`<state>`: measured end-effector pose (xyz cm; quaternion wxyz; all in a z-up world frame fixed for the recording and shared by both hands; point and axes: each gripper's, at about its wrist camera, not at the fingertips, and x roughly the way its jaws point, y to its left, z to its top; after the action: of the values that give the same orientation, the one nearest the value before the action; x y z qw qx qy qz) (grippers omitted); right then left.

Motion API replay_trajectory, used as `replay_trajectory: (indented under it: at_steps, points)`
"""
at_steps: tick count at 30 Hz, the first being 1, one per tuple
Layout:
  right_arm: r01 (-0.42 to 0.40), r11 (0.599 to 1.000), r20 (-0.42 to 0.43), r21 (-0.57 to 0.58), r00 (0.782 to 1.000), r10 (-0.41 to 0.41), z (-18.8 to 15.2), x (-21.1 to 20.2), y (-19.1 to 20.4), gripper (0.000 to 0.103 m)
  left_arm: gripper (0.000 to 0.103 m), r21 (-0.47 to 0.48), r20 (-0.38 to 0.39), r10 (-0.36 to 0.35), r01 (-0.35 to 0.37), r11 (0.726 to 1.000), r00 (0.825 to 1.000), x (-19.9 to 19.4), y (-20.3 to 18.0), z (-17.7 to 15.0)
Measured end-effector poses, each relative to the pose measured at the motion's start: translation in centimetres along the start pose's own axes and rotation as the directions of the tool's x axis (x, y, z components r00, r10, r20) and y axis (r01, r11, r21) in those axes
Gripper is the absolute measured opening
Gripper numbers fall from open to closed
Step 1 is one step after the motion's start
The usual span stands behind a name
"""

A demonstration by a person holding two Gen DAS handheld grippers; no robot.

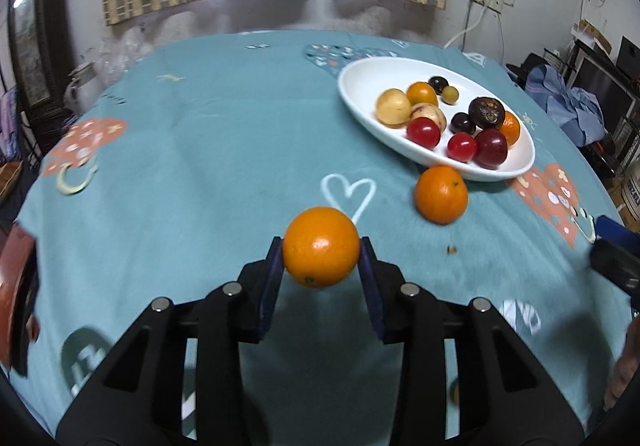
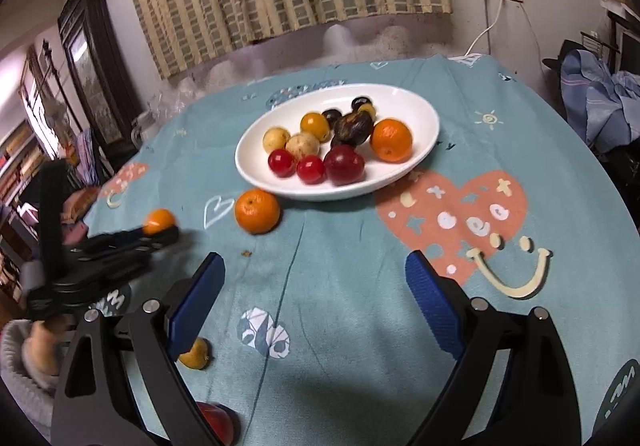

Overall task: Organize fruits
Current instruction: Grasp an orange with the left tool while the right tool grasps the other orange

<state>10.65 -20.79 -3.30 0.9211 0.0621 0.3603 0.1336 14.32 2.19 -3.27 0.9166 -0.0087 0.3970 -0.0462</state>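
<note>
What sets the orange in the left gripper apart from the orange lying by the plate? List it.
The held orange is clamped between the left gripper fingers, off the cloth; the loose orange rests on the tablecloth beside the white plate. The held orange's stem end faces down; the loose orange's faces upward. Both are round, orange and outside the plate.

Only readable mark: "12", upside down, in a grey-green patch printed on the teal patterned tablecloth; other prints illegible.
</note>
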Motion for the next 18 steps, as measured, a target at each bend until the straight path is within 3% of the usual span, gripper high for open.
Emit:
replay_trajectory:
  at_steps: [4,10,14,18]
  points:
    - [-0.015,1.0,-0.018,-0.027,1.0,0.014,0.1,1.2,1.3,0.092,0.038,0.008,0.013,-0.008,0.008,1.0,1.0,-0.8,0.4,-0.9]
    - [-0.041,0.997,-0.128,-0.058,0.991,0.034,2.4,5.1,4.2,0.072,0.038,0.045,0.022,0.0,-0.001,0.999,1.0,-0.7,-0.1,-0.9]
    - [-0.06,0.998,-0.21,0.0,0.976,0.059,4.0,7.6,4.8,0.063,0.038,0.027,0.011,-0.025,0.025,0.999,1.0,-0.7,0.3,-0.7]
    - [-0.032,0.999,-0.248,0.037,0.968,0.04,4.9,9.4,4.9,0.061,0.038,0.029,0.01,-0.029,0.029,0.999,1.0,-0.6,0.3,-0.6]
